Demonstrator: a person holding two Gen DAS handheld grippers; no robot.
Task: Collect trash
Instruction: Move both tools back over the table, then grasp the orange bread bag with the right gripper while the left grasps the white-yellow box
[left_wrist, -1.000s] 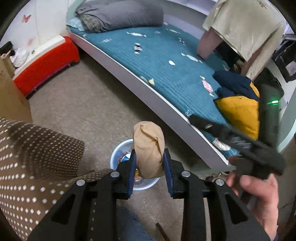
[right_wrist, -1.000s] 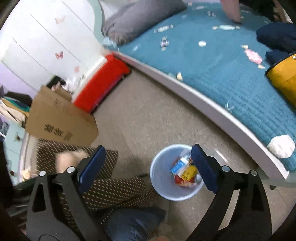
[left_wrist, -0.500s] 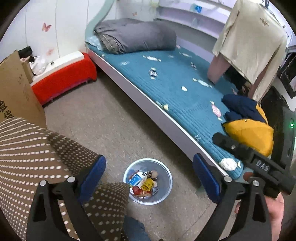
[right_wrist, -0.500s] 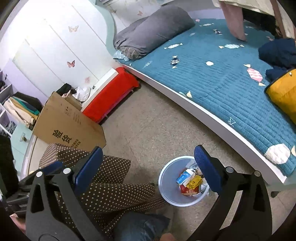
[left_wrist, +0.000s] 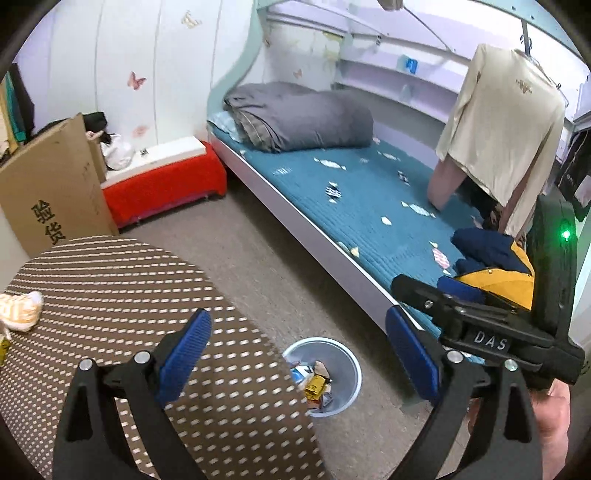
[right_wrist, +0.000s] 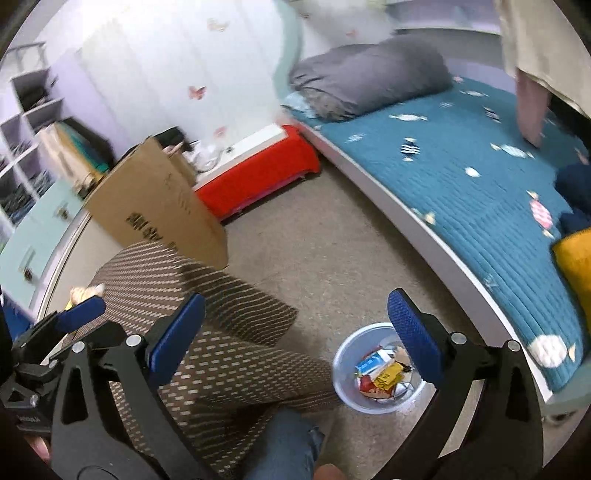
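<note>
A small translucent trash bin (left_wrist: 349, 369) stands on the floor beside the bed and holds several wrappers; it also shows in the right wrist view (right_wrist: 345, 384). My left gripper (left_wrist: 297, 356) is open and empty, above the edge of a round brown dotted table (left_wrist: 110, 295). A crumpled white-and-orange wrapper (left_wrist: 18, 310) lies at the table's far left. My right gripper (right_wrist: 295, 336) is open and empty, high above the floor between table and bin. The left gripper's blue fingertip (right_wrist: 79, 308) shows at the left of the right wrist view.
A bed with a teal quilt (left_wrist: 369, 206), grey rolled bedding (left_wrist: 299, 118) and a yellow-and-navy pile (left_wrist: 495, 266) runs along the right. A red bench (left_wrist: 162, 184) and a cardboard box (left_wrist: 51, 192) stand at the back left. A jeans-clad knee (right_wrist: 284, 439) is below.
The left gripper opened and let go of the tan crumpled piece it held over the bin, then lifted and swung left over the table. The right gripper also rose.
</note>
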